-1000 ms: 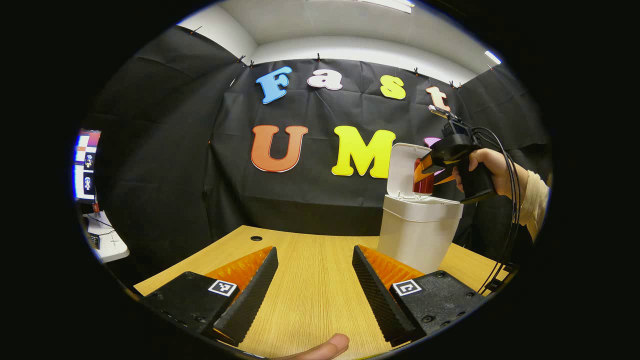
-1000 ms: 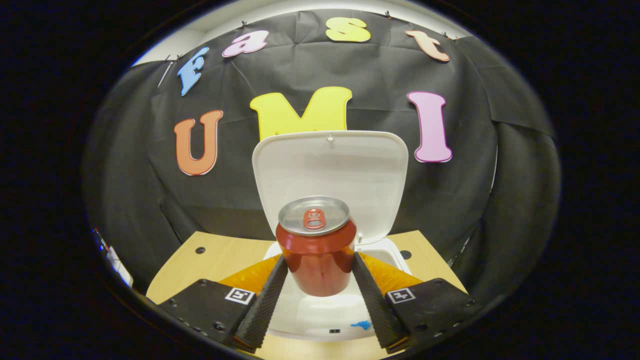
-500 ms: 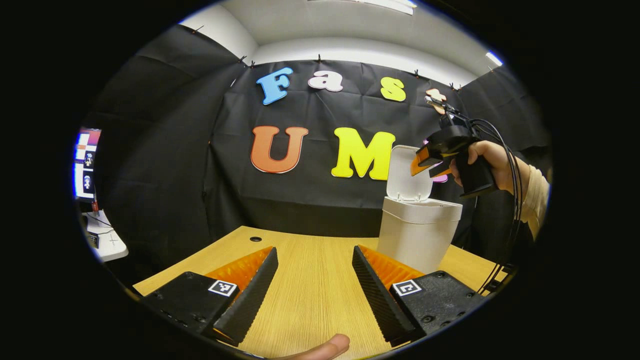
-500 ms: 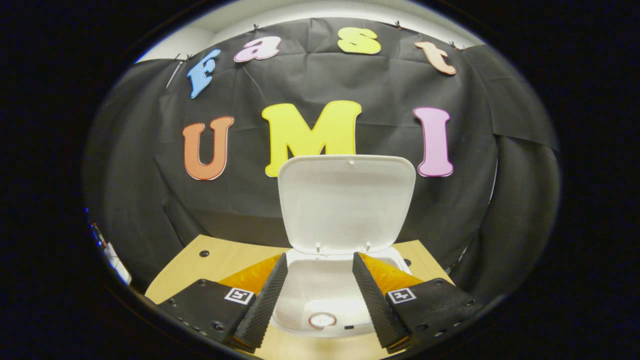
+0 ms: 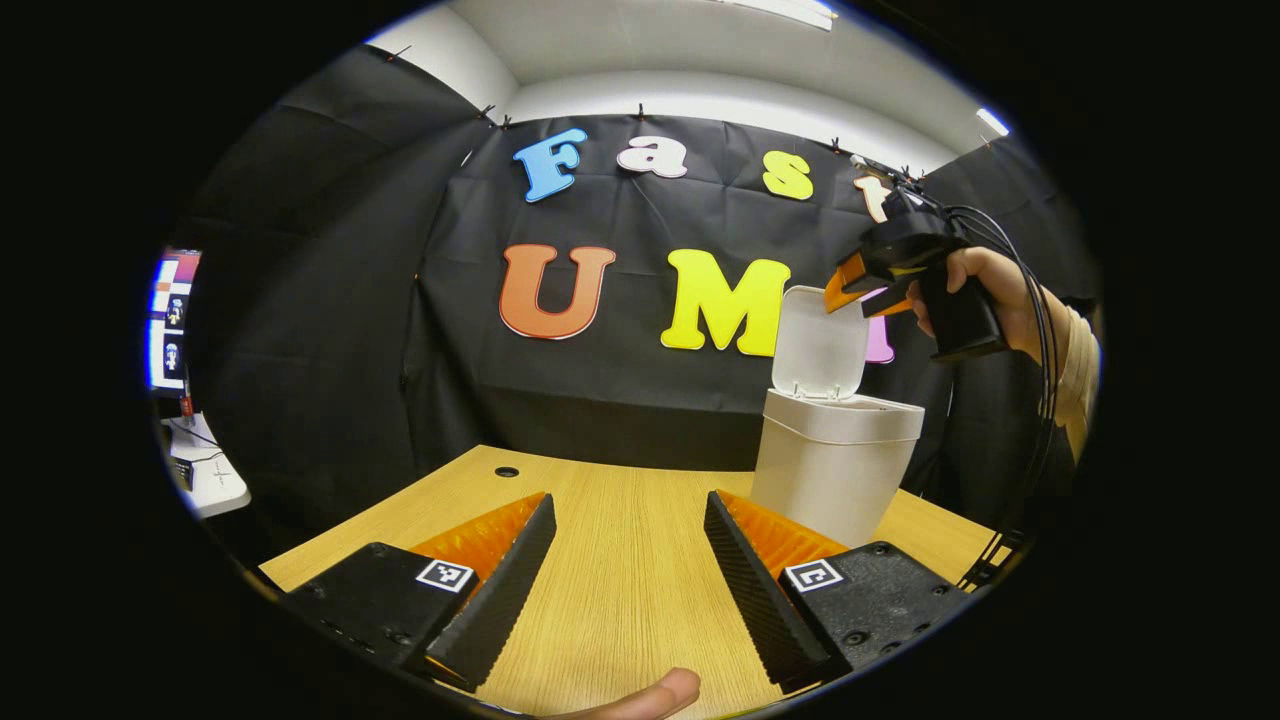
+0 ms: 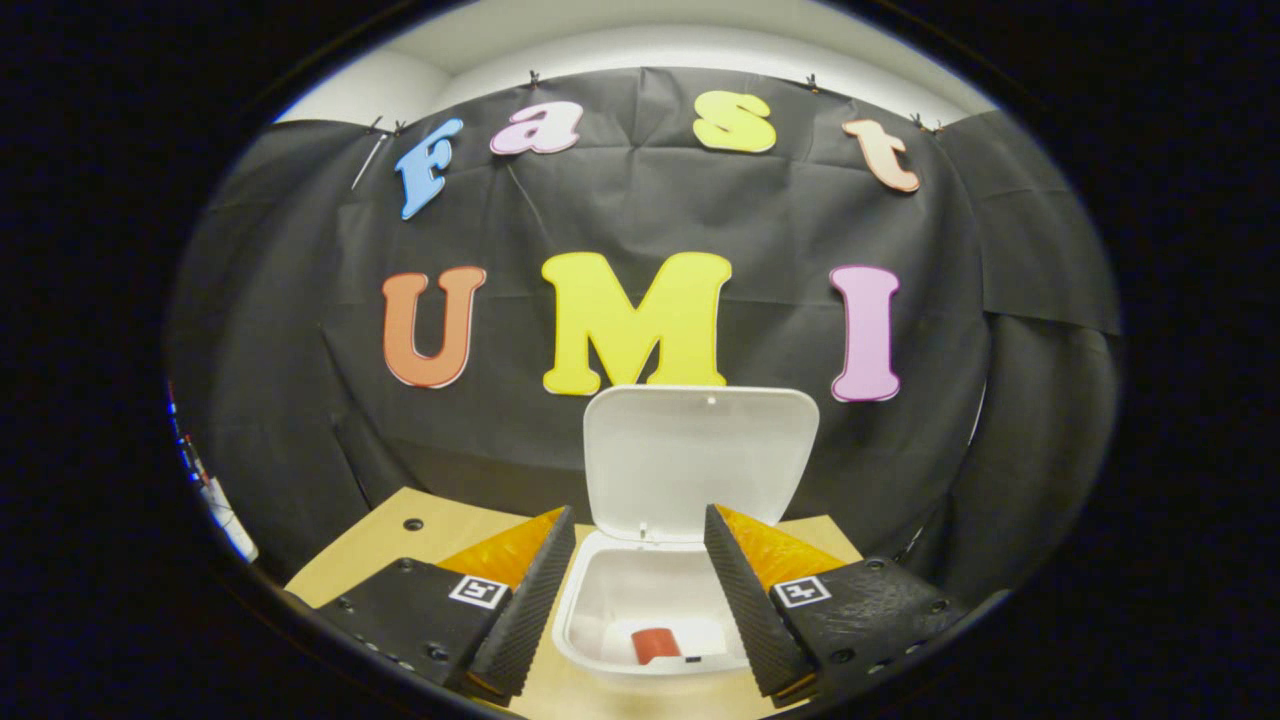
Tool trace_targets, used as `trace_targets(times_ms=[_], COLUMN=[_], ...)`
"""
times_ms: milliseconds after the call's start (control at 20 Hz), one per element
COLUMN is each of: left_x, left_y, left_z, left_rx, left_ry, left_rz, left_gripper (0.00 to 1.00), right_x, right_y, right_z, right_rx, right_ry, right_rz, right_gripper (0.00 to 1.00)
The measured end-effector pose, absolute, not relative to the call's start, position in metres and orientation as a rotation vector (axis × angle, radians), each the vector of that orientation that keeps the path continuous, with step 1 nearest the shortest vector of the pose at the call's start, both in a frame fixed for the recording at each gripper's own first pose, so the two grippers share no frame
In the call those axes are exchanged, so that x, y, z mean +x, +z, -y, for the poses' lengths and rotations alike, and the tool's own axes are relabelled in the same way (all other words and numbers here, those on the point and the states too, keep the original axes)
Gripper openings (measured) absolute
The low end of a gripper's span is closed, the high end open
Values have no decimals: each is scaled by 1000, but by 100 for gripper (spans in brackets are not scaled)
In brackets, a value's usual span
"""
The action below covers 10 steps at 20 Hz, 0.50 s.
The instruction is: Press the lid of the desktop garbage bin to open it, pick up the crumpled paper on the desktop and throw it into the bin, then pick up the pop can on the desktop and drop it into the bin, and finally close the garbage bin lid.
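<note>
A: Count: one garbage bin [image 5: 835,470] on the desk [image 5: 620,560], lid [image 6: 700,460] upright; one pop can [image 6: 656,643] lying inside.

B: Grippers?

A: Two. Right gripper [image 6: 638,590] above the bin's mouth, fingers spread, holding nothing. Left gripper [image 5: 628,580] low over bare desk, spread wide, touching nothing.

Can [image 6: 655,644] released: a second ago clamped between the right hand-held gripper [image 6: 640,590] fingers above the bin [image 5: 836,470], now lying inside it. Right hand-held gripper jaws now apart, empty; it has risen and drawn back from the opening, above the lid's [image 5: 818,342] top edge.
</note>
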<state>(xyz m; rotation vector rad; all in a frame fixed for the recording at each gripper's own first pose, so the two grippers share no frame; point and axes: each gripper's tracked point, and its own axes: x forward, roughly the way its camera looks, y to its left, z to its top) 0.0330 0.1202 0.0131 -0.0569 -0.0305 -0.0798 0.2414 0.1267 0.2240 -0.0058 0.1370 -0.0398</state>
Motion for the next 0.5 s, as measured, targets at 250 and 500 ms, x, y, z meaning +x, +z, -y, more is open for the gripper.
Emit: trace_targets(times_ms=[250, 500], left_x=[35, 36], left_y=[10, 10], left_z=[-114, -104], left_rx=[-48, -54], left_ry=[-89, -102], left_rz=[18, 26], left_gripper=[97, 97], right_x=[245, 266], right_y=[253, 292], right_z=[-113, -106], right_rx=[22, -5], right_ry=[-48, -35], right_rz=[-76, -16], right_gripper=[82, 88])
